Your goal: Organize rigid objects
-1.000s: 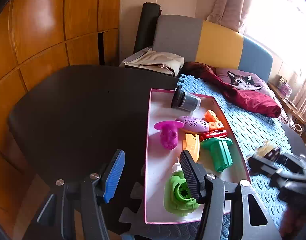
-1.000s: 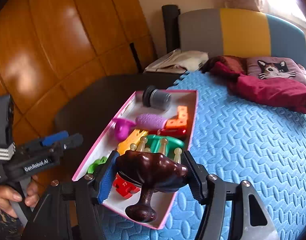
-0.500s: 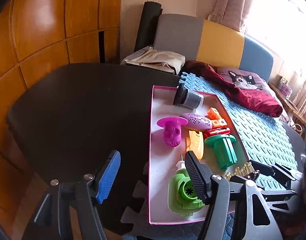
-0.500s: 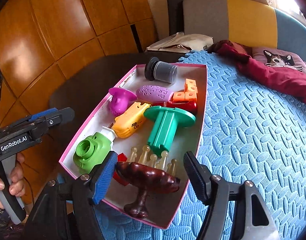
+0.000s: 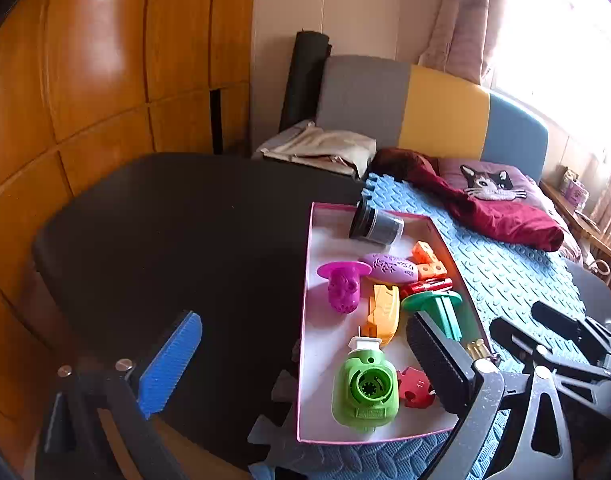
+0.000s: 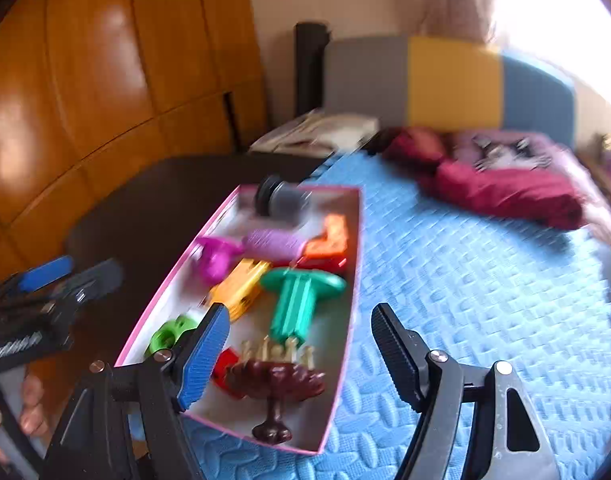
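A pink-rimmed white tray (image 5: 305,300) (image 6: 357,280) holds several plastic toys: a green one (image 5: 363,392), a magenta skull piece (image 5: 343,288), a teal plunger (image 6: 299,300) and a dark jar (image 5: 375,226). A dark brown stand with pale pegs (image 6: 277,376) rests at the tray's near end. My right gripper (image 6: 301,356) hovers just over it with its jaws opening, and neither pad touches the stand. My left gripper (image 5: 305,364) hangs above the tray's left rim, its jaws opening wide with nothing between them.
The tray lies on a blue foam mat (image 6: 465,280) beside a dark table top (image 5: 185,232). A red cloth (image 5: 497,212), a cat cushion (image 5: 489,184) and a beige bag (image 5: 321,148) sit at the back before a sofa. Wood panels (image 5: 85,80) line the left.
The right gripper has let go of the brown stand, which now sits in the tray, and has drawn back a little. The left jaws have spread much wider.
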Available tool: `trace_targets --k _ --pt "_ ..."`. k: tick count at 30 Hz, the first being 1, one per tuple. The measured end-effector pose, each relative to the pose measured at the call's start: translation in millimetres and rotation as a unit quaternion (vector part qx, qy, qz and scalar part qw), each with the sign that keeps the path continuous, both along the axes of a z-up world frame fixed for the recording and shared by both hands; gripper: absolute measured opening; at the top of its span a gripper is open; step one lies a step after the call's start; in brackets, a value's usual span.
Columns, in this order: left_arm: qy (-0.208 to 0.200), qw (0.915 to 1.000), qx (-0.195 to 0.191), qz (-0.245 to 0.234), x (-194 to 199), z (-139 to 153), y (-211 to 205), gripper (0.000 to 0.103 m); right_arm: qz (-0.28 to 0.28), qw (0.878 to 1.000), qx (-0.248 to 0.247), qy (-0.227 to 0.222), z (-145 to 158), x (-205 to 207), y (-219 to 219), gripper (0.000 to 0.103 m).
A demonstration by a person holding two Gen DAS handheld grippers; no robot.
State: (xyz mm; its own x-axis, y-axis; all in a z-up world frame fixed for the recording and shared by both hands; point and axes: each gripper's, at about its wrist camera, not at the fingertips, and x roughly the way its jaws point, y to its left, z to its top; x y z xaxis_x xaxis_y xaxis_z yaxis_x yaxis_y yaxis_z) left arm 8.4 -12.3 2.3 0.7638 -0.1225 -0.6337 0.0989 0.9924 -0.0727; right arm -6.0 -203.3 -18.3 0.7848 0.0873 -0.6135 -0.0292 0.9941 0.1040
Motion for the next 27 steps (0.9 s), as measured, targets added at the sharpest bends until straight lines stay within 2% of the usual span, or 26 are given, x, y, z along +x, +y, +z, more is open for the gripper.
trace_targets --k 8,27 --pt "-0.023 0.9994 0.020 0.017 -24.5 12.7 -6.1 0.103 -0.035 0.999 -0.007 0.003 -1.2 -8.1 4.5 0.075" --pt "-0.033 0.9986 0.017 0.036 -33.7 14.7 -4.9 0.103 -0.023 0.999 -0.028 -0.005 0.3 -15.1 20.6 0.075"
